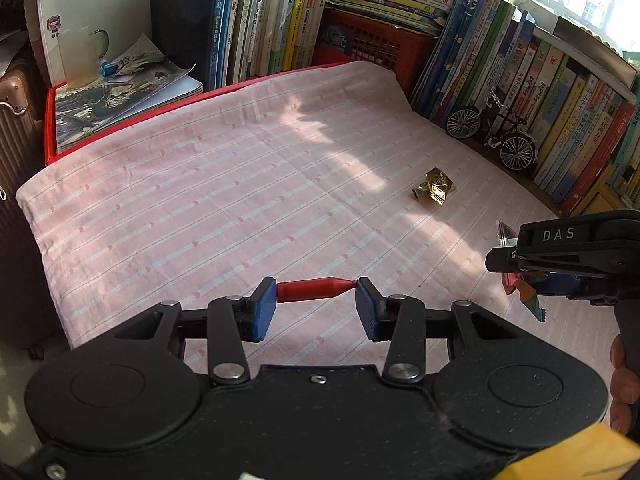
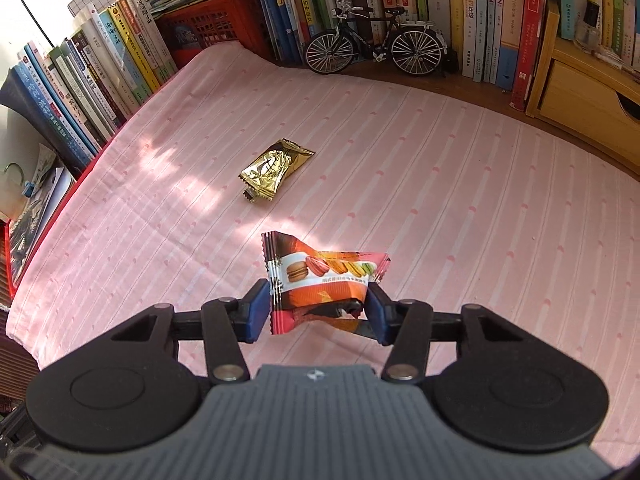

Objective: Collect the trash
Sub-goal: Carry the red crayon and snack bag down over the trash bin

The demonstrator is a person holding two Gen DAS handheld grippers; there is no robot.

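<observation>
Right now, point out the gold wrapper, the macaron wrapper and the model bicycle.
gold wrapper [image 2: 276, 174]: right wrist view, middle of the crinkled foil.
macaron wrapper [image 2: 320, 276]: right wrist view, printed front panel.
model bicycle [image 2: 376, 40]: right wrist view, frame between the wheels.

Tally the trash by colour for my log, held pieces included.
Red: 1, the tube in the left gripper
Orange: 1, the macaron wrapper in the right gripper
Gold: 1, the wrapper on the cloth
Total: 3
</observation>
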